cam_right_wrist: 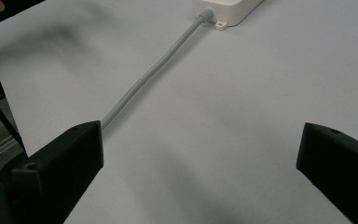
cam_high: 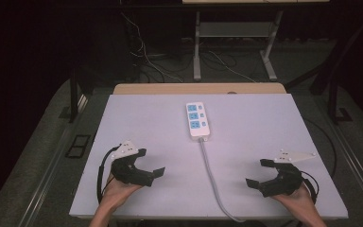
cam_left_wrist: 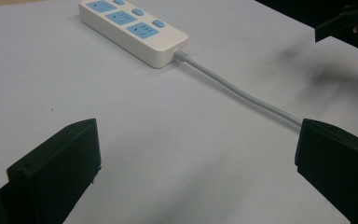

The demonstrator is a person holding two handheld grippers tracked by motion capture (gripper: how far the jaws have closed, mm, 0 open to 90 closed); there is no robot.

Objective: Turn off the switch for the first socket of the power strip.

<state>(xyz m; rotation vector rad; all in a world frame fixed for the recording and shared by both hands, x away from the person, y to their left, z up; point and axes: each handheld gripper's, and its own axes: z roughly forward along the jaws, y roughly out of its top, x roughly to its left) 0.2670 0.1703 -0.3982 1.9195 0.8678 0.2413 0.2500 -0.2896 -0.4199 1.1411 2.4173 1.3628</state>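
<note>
A white power strip (cam_high: 198, 120) with blue sockets lies at the table's middle back, and its grey cord (cam_high: 211, 174) runs toward the front edge. My left gripper (cam_high: 150, 162) rests open near the front left, its jaws pointing right toward the cord. My right gripper (cam_high: 259, 173) stands open at the front right, jaws aimed left at the cord. In the left gripper view the power strip (cam_left_wrist: 133, 30) sits ahead and its cord (cam_left_wrist: 242, 94) passes to the right jaw. In the right gripper view the cord (cam_right_wrist: 154, 77) runs down to the left jaw from the power strip (cam_right_wrist: 228, 10). Neither gripper holds anything.
The white tabletop (cam_high: 264, 127) has a wooden strip (cam_high: 198, 88) along its back edge. Behind it stand desk legs (cam_high: 197, 47) and loose cables (cam_high: 146, 56) on the dark floor. A metal rail (cam_high: 47, 179) runs along the left side.
</note>
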